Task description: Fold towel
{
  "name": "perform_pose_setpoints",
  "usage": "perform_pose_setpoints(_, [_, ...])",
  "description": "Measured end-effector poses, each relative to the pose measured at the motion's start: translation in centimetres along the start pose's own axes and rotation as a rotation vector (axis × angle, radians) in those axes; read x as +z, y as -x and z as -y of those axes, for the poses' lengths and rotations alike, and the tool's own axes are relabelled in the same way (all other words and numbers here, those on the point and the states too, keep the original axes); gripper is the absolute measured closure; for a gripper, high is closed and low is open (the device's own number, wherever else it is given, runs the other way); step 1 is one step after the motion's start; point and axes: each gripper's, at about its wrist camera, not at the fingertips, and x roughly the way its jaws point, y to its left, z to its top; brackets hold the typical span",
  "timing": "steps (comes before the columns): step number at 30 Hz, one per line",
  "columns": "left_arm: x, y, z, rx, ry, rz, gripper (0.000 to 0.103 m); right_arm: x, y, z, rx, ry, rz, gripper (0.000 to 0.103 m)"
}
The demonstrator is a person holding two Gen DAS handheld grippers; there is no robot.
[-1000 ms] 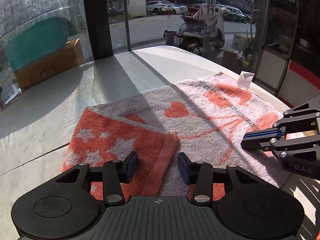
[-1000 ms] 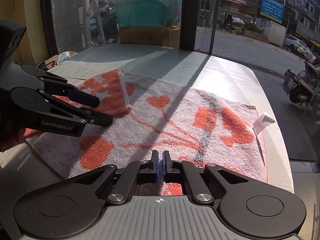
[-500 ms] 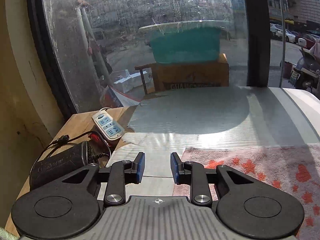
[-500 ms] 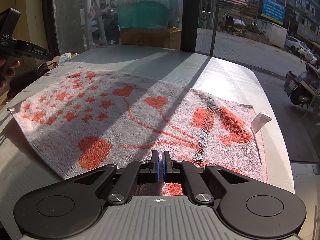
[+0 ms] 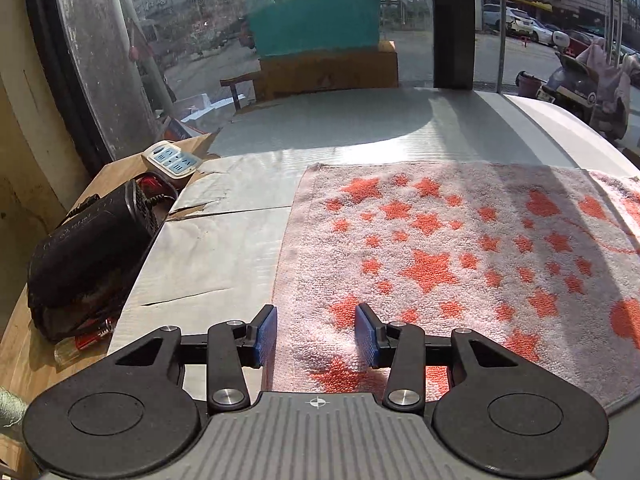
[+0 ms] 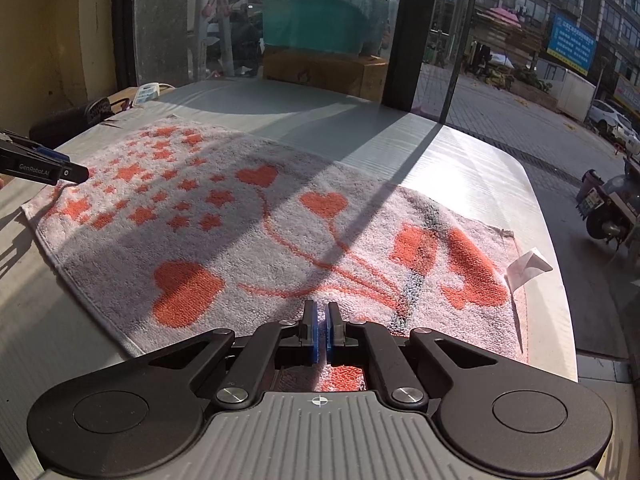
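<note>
towel (image 6: pixel 256 216) unfolded flat, left tongs (image 5: pixel 316 336) widened at its corner

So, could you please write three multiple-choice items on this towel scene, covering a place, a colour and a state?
1. Where is the power strip?
A. On the towel
B. Left of the towel, beyond the black bag
C. Between the right gripper's fingers

2. What colour are the stars on the towel?
A. Orange
B. Blue
C. Green

3. How is the left gripper?
A. Shut on the towel
B. Open over the towel's near left edge
C. Out of view

Answers: 1 B, it lies past the black bag; 2 A, orange on pale pink; 3 B, its blue pads stand apart.
</note>
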Motion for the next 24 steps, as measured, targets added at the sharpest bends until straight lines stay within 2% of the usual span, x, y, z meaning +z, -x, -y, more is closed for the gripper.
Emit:
perform_pose_setpoints(3, [-0.2, 0.3, -0.3, 0.024, -0.001, -0.004, 0.05, 0.2, 0.0, 0.4, 0.015, -0.005, -0.007, 0.099])
perform_pose_setpoints(6, [-0.5, 0.8, -0.3, 0.04, -0.018, -0.009, 0.049, 0.5, 1.3, 3.4, 0.051, -0.105, 0.034, 0.099])
perform_pose_setpoints(9, [-0.5, 1.1, -0.5, 0.05, -0.029, -0.016, 0.049, 1.0, 2.3, 7.2, -0.011, -0.223, 0.083, 0.099])
perform_pose_setpoints(11, [-0.2, 1.6, -0.2, 0.058, -0.025, -0.014, 0.05, 1.8, 2.1, 10.1, -0.089, -0.291, 0.081, 0.099])
perform_pose_setpoints(13, [0.3, 2.8, 0.7, 0.004, -0.022, 0.022, 0.05, 2.9, 1.0, 12.8, -0.167, -0.32, 0.046, 0.099])
perform_pose_setpoints(15, [0.9, 4.3, 2.7, -0.105, -0.052, 0.079, 0.049, 4.1, -0.6, 14.1, -0.196, -0.314, 0.002, 0.099])
perform_pose_setpoints(17, [1.2, 5.1, 5.5, -0.215, -0.111, 0.098, 0.044, 5.5, -3.0, 14.7, -0.16, -0.283, -0.058, 0.099])
perform_pose_setpoints(19, [0.9, 4.7, 7.9, -0.279, -0.167, 0.071, 0.043, 6.2, -4.7, 14.4, -0.121, -0.252, -0.093, 0.099])
perform_pose_setpoints(21, [0.3, 3.9, 9.7, -0.299, -0.214, 0.026, 0.043, 6.3, -6.2, 14.0, -0.125, -0.224, -0.133, 0.099])
perform_pose_setpoints(24, [-0.6, 3.0, 10.0, -0.291, -0.22, -0.016, 0.043, 6.3, -7.0, 13.9, -0.172, -0.177, -0.12, 0.099])
